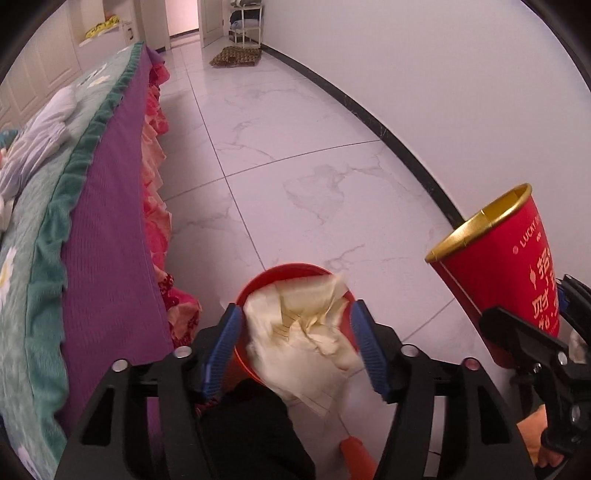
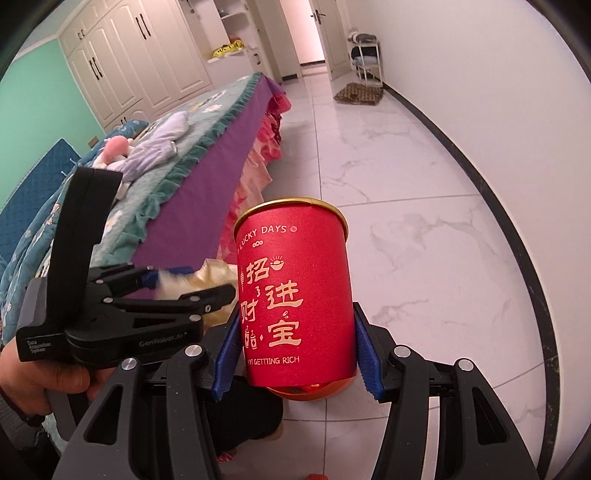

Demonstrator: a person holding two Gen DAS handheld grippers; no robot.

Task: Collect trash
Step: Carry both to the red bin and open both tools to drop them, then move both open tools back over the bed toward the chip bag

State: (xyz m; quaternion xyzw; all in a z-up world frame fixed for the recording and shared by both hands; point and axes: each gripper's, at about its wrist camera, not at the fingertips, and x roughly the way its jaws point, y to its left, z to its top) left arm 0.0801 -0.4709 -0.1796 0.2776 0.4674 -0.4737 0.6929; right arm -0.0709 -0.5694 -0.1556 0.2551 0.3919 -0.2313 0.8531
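My left gripper [image 1: 295,332] is shut on a crumpled cream paper wad [image 1: 306,332], held above a red bin [image 1: 291,273] on the floor next to the bed. My right gripper [image 2: 293,328] is shut on a red paper cup [image 2: 293,291] with a gold rim and gold lettering, held upright above the floor. The cup also shows at the right of the left wrist view [image 1: 506,258], tilted. The left gripper and its paper [image 2: 207,280] show at the left of the right wrist view, close beside the cup.
A bed [image 1: 103,206] with a purple and green cover and pink frill runs along the left. White marble tile floor [image 1: 303,155] stretches ahead to a doorway. A brown mat [image 1: 236,57] and a white rack [image 1: 245,22] stand by the far wall.
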